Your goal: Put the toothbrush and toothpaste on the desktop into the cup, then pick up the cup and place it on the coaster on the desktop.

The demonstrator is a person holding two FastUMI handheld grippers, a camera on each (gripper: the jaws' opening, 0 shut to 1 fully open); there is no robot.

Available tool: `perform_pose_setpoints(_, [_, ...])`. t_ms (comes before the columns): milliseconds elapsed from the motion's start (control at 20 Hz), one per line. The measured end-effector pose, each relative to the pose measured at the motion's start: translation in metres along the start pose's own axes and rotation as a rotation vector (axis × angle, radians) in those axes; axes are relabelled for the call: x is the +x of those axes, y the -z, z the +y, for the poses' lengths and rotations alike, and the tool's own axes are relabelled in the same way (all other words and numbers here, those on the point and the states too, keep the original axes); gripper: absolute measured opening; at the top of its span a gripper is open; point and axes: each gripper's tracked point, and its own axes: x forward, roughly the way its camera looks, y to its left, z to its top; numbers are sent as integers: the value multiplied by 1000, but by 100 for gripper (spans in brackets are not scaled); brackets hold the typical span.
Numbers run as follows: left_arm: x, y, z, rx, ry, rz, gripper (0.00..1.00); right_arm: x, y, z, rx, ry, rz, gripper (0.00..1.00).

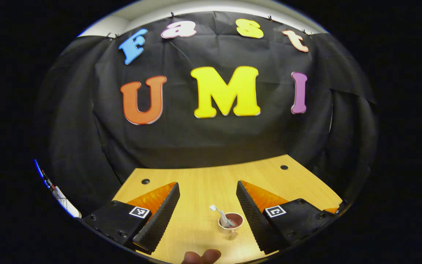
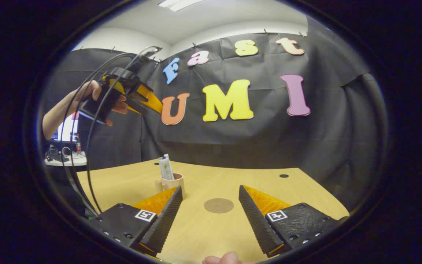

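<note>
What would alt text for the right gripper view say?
A cup holding a toothpaste tube stands on a wooden desk, left of a round coaster. The open right hand-held gripper frames them; a hand holds the left hand-held gripper aloft.

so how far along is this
Loading looks done: the toothbrush and toothpaste stand in the cup. Nothing is in hand; the left gripper and right gripper are both open. Left: move the cup onto the bare coaster.
</note>
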Motion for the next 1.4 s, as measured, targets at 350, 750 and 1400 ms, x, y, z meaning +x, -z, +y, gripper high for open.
perform_pose_setpoints(350, [8, 147, -43, -56, 61, 713, 100, -47, -4, -23, 65, 51, -38, 97])
perform_pose_setpoints(750, [9, 197, -75, -128, 86, 884, 100, -52, -2, -25, 132, 25, -23, 95])
perform_pose_setpoints(1400, [26, 185, -119, -85, 52, 1043, 78, -41, 31, -17, 162, -2, 41, 96])
